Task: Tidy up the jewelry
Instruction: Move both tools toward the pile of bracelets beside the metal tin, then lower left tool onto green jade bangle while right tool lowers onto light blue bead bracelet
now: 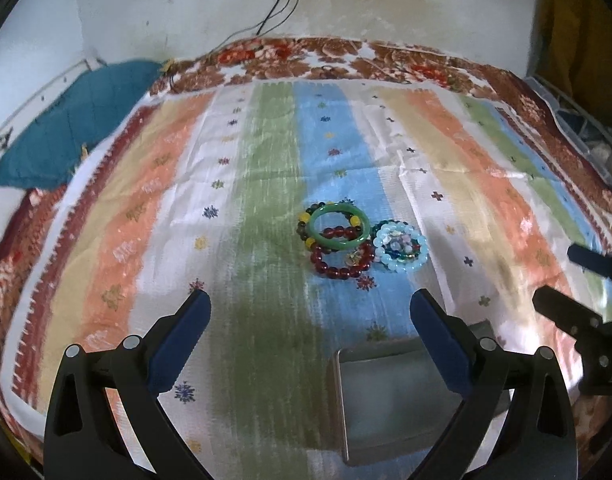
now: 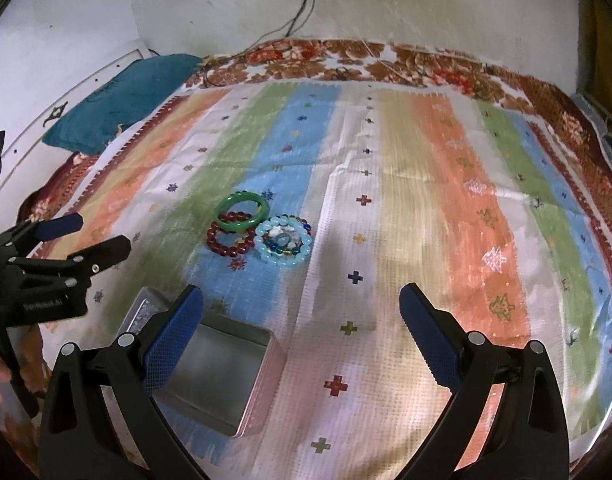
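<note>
A pile of bracelets lies on the striped cloth: a green bangle [image 1: 338, 227] [image 2: 242, 211], a dark red bead bracelet [image 1: 342, 262] [image 2: 230, 240], a pale blue bead bracelet [image 1: 402, 250] [image 2: 283, 243] and a mixed-colour bead bracelet [image 1: 306, 226]. An open metal tin [image 1: 390, 396] [image 2: 218, 364] sits near me on the cloth. My left gripper [image 1: 308, 300] [image 2: 102, 236] is open and empty, short of the pile, above the tin. My right gripper [image 2: 300, 300] [image 1: 558, 276] is open and empty to the right of the tin.
The striped cloth [image 1: 266, 184] [image 2: 446, 200] covers a bed with a floral blanket [image 1: 346, 60] at the far edge. A teal pillow [image 1: 70, 128] [image 2: 122, 96] lies far left. A cable [image 1: 282, 0] hangs down the white wall.
</note>
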The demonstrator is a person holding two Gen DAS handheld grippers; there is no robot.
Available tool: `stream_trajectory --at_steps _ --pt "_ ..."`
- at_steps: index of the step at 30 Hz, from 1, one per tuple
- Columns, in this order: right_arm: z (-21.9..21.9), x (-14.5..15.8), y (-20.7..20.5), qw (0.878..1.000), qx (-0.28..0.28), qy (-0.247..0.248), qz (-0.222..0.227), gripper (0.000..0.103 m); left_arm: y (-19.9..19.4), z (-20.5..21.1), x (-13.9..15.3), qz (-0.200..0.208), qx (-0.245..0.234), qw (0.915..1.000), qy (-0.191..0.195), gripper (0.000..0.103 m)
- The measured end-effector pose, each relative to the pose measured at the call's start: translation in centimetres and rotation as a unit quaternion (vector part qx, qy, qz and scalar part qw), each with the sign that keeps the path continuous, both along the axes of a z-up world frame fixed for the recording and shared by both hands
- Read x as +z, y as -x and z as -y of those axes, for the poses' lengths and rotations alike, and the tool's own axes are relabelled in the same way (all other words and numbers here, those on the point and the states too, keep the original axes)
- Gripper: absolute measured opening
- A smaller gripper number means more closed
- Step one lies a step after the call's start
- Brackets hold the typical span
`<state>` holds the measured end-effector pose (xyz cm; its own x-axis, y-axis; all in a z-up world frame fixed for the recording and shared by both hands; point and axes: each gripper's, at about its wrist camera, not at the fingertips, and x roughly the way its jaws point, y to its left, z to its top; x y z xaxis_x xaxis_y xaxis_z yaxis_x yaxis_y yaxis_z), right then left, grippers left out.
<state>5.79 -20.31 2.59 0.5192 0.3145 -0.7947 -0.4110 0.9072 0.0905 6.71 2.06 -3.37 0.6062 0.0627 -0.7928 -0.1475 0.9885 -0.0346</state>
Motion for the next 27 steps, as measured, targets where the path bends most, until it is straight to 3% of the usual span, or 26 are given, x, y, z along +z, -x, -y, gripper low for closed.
stream_trajectory --at_steps 3,12,27 --pt "-0.4 -0.4 -0.7 1.000 0.001 0.000 -0.008 0.099 -0.6 -0.7 -0.4 -0.007 0.010 0.9997 0.023 0.097" --pt "-2.3 -0.7 -1.1 1.000 0.013 0.022 -0.003 0.099 -3.2 -0.8 -1.8 -0.026 0.023 0.9993 0.014 0.097" --pt "-2.7 -2.7 -4.1 0.999 -0.008 0.022 -0.040 0.099 -6.7 -2.3 -3.3 -0.052 0.047 0.9974 0.018 0.097"
